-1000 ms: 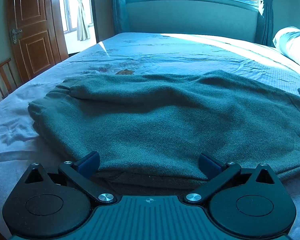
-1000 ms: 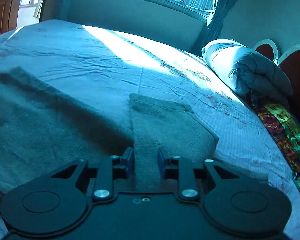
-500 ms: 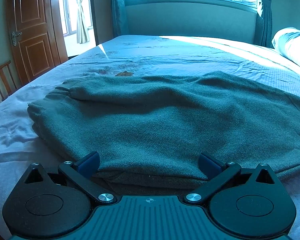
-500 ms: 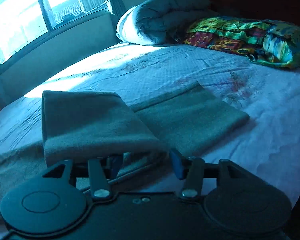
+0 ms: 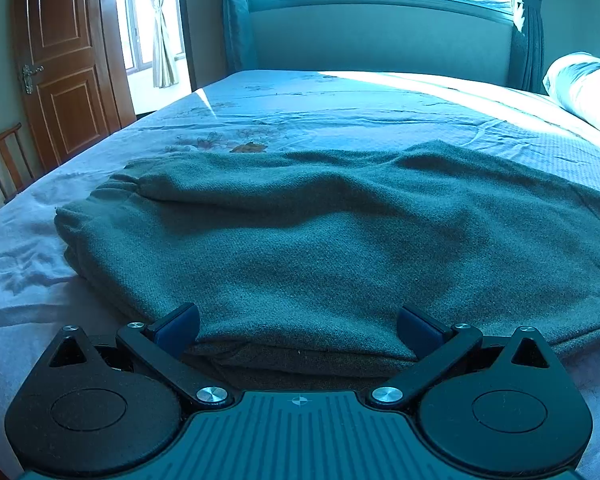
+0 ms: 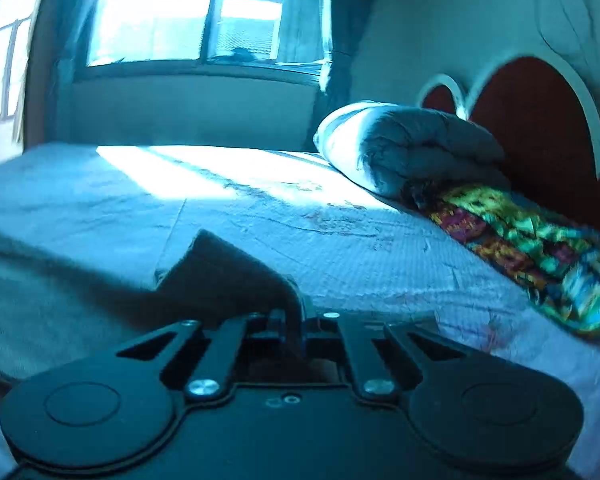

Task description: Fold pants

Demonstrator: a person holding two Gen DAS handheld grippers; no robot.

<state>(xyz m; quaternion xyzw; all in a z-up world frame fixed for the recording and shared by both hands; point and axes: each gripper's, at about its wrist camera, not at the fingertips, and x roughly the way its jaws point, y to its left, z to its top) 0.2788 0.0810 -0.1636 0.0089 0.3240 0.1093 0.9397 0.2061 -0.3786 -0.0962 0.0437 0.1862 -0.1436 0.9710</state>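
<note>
The grey-green pants (image 5: 320, 240) lie flat across the bed, waistband to the left in the left wrist view. My left gripper (image 5: 298, 322) is open, its blue-padded fingers spread on either side of the pants' near folded edge. In the right wrist view my right gripper (image 6: 294, 320) is shut on the leg end of the pants (image 6: 224, 276), which rises as a dark peak in front of the fingers. The view is blurred.
The bed sheet (image 5: 340, 120) stretches toward the window wall. A rolled quilt (image 6: 412, 148) and a colourful blanket (image 6: 540, 248) lie by the red headboard (image 6: 540, 128). A wooden door (image 5: 64, 64) and a chair (image 5: 4, 164) stand left of the bed.
My right gripper has closed on the leg end and lifted it, swinging its view from the headboard side back toward the window. The left gripper has stayed open at the pants' near edge.
</note>
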